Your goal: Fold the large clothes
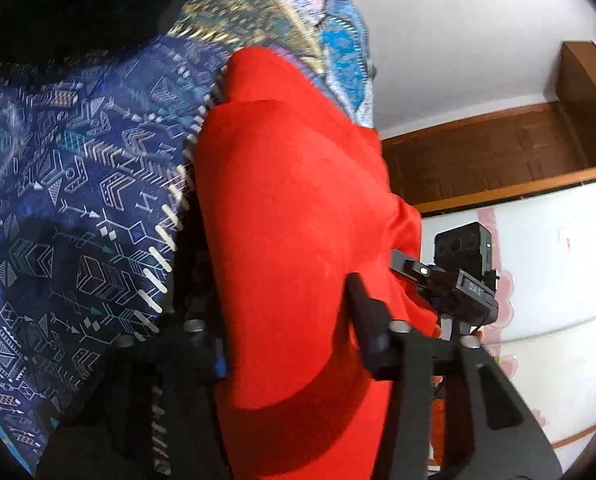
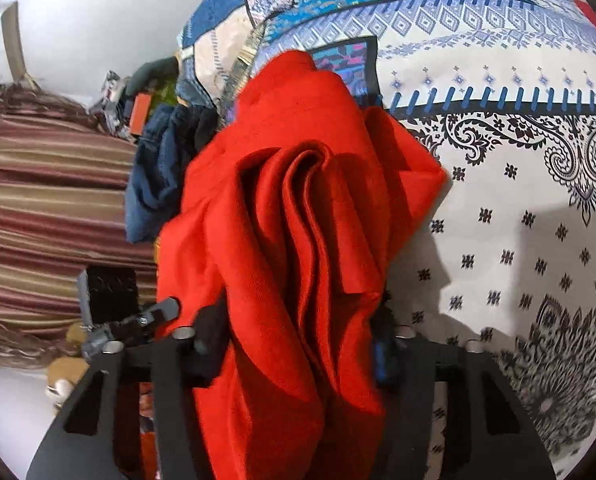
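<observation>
Working above a patterned bedspread [image 2: 518,240] in a bedroom, midway through folding a red garment [image 2: 298,200].

Closest in, bunching thick red folds between the jaws of the right tongs [image 2: 298,320], with cloth spilling over and hiding both tips. Standing fairly wide apart at the jaws, so impossible to say whether clamping the fabric or merely cradling it. Doing likewise at the left tongs [image 1: 281,312]: carrying a broad smooth sweep of the same red garment [image 1: 289,200] between the jaws, tips buried, grip not readable either.

Just beyond the right tongs, draping the garment down onto the white, black-printed part of the bedspread. To the left of them, passing a heap of dark clothes [image 2: 157,172] and, farther off, a striped fabric surface [image 2: 49,200]. Beyond the left tongs, showing the blue geometric bedspread [image 1: 77,200] on the left and a wooden door [image 1: 498,152] on the far right.

Judging by the doubled layers, gathering the garment for a fold rather than finishing one. Next, probably calling for drawing the two tongs apart to pull the cloth taut, then lowering it flat on the bedspread, minding loose layers slipping out.
</observation>
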Demonstrator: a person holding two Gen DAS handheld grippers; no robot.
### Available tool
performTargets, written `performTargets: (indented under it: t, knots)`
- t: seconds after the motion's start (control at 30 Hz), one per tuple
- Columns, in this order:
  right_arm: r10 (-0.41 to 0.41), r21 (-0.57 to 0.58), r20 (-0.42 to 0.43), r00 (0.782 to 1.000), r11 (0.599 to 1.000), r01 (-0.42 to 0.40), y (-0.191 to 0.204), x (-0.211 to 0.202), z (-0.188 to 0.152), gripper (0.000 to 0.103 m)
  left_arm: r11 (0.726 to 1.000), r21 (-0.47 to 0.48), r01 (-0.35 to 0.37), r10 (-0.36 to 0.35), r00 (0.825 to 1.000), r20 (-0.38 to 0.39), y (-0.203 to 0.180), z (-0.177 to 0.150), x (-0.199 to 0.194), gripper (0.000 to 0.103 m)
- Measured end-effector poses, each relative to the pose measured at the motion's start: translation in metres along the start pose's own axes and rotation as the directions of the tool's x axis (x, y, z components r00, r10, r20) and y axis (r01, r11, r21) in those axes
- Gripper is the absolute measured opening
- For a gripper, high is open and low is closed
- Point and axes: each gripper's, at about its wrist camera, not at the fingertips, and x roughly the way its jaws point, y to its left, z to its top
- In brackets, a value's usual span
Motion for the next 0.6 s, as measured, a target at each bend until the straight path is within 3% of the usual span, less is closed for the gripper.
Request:
performTargets:
  t: [0.1,0.33,0.47,0.6]
  knots:
    - [0.034,-0.006,0.028,0.999,0.999,-0.034,0.016,-0.014,-0.006,0.034,0.998,0.059,-0.016,0.015,1.0,0.02,-0.015,-0.005,-0.015,0.033]
    - [0.001,-0.134,0.08,0.997,0.991,0.01,0.09,-0.033,-0.018,0.032,0.984,0.176,-0.027,0.008,0.994,0.11,-0.058,-0.006,-0.078,0.03]
    - [0.063,-0.199,0.117,0.991,0.979,-0.039,0.139,-0.041,-0.013,0.032,0.973,0.233,0.002,-0.049,0.979,0.199,-0.076,0.003,-0.141,0.03]
    - [0.094,-0.296,0.165,0.982,0.954,-0.042,0.195,-0.032,-0.006,0.032,0.962,0.272,-0.023,-0.059,0.956,0.289,-0.085,0.017,-0.201,0.03]
